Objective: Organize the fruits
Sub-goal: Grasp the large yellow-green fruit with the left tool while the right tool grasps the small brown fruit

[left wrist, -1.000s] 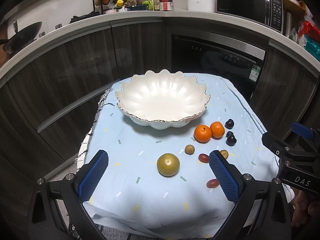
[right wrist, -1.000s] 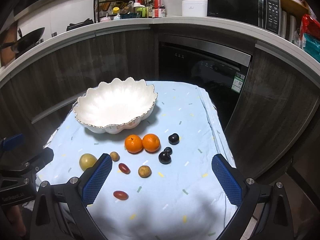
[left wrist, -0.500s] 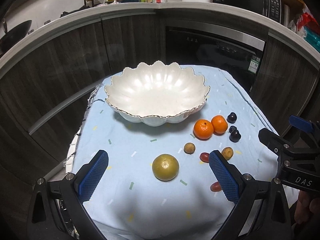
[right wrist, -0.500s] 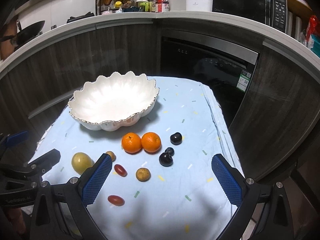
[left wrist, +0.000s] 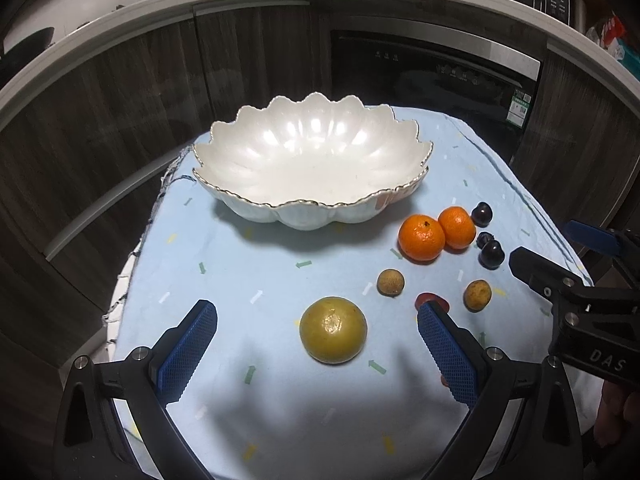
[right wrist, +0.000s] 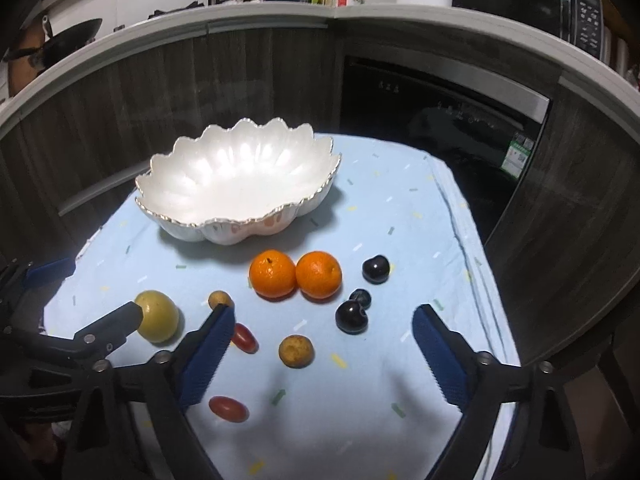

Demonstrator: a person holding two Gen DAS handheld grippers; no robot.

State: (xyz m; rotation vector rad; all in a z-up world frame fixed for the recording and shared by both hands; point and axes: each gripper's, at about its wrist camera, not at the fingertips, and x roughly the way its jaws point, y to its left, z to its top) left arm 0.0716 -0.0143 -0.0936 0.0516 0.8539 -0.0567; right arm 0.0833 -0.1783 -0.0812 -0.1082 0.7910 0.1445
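An empty white scalloped bowl (left wrist: 312,164) (right wrist: 236,184) stands at the back of a light blue cloth. In front of it lie two oranges (left wrist: 422,237) (right wrist: 273,273), three dark plums (right wrist: 351,317), two small brown fruits (left wrist: 391,282) (right wrist: 296,351), two red cherry tomatoes (right wrist: 228,409) and a yellow-green round fruit (left wrist: 333,329) (right wrist: 158,316). My left gripper (left wrist: 316,350) is open and the yellow-green fruit lies between its blue pads, untouched. My right gripper (right wrist: 322,354) is open and empty above the small fruits.
The cloth-covered table (left wrist: 224,264) stands in front of dark wood cabinets and a black oven (right wrist: 440,120). A counter behind carries bottles, a rack and a microwave (right wrist: 528,4). The table edges drop off at left, right and front.
Both grippers have moved forward and lower toward the fruit. The yellow-green fruit now sits between the left gripper's pads. Both stay open.
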